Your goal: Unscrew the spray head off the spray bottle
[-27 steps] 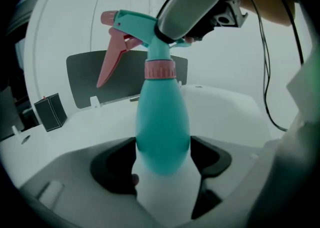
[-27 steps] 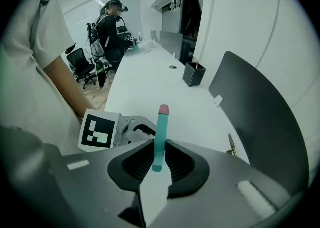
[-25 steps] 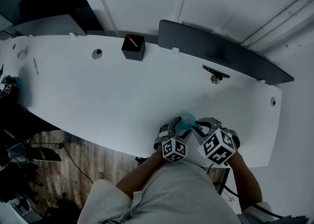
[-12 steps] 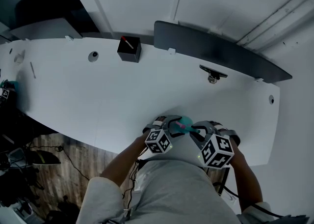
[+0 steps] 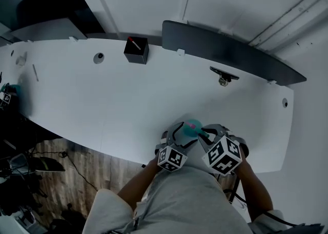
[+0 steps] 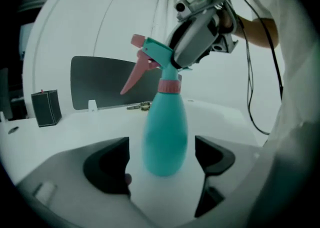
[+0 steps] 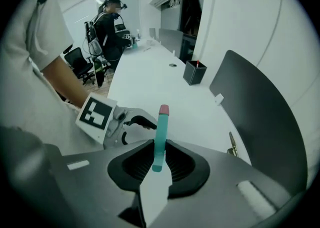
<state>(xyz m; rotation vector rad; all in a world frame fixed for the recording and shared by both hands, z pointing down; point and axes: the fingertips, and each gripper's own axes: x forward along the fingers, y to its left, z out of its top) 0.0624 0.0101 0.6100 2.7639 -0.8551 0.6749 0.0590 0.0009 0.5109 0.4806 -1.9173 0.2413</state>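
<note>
We've got the bottle (image 6: 165, 137) upright at the table's (image 5: 128, 99) near edge, right of centre; teal body w/ a pink collar. The left gripper (image 5: 183, 134) has its jaws either side of the bottle's body. They're opening, already wide, w/ a gap on both sides & the pads not touching it. The right gripper (image 7: 159, 159) comes in from the right & above and is clamped narrow on the spray head (image 6: 154, 52), which sits on the neck, pink trigger pointing left. We can't tell if the base rests on the table. Far side: black box (image 5: 136, 50) left of a dark panel (image 5: 230, 53), small metal clip (image 5: 224, 77) just in front of the panel. Another person (image 7: 111, 27) stands at the table's left end.
</note>
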